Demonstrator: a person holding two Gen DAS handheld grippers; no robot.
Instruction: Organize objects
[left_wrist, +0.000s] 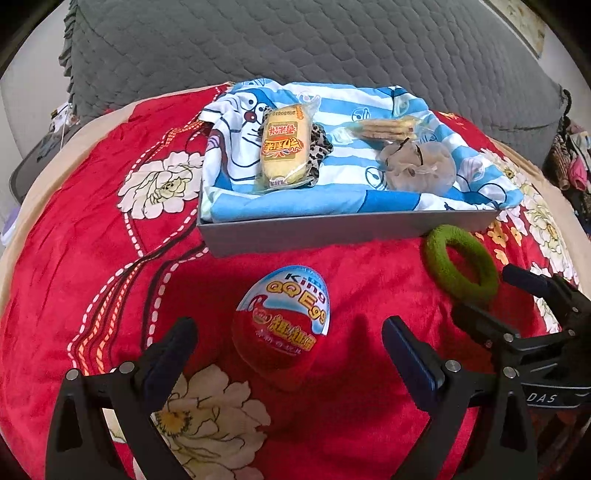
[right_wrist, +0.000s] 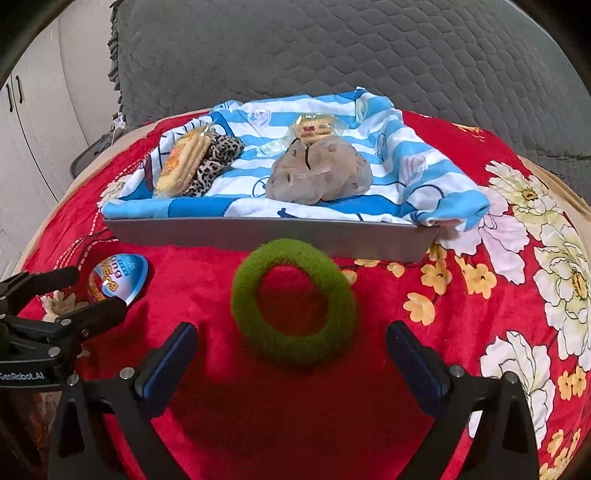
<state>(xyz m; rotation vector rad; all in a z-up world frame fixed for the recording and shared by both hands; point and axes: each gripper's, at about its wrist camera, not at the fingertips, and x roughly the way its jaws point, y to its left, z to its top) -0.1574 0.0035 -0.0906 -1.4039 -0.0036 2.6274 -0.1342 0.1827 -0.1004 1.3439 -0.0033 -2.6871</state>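
Hovering low, spread: left gripper flanks egg, right gripper near ring.

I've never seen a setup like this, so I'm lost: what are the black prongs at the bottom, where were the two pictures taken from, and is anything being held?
A person holds two hand-held grippers, each with a camera looking along its two fingers. The left camera shows the left gripper open around a toy egg, not gripping it. The right camera shows the right gripper open before a green ring. Both things lie on a red blanket. Behind stands a grey box lined with striped cloth, holding a snack cake, wafers, a leopard scrunchie and a pouch. Nothing is held.
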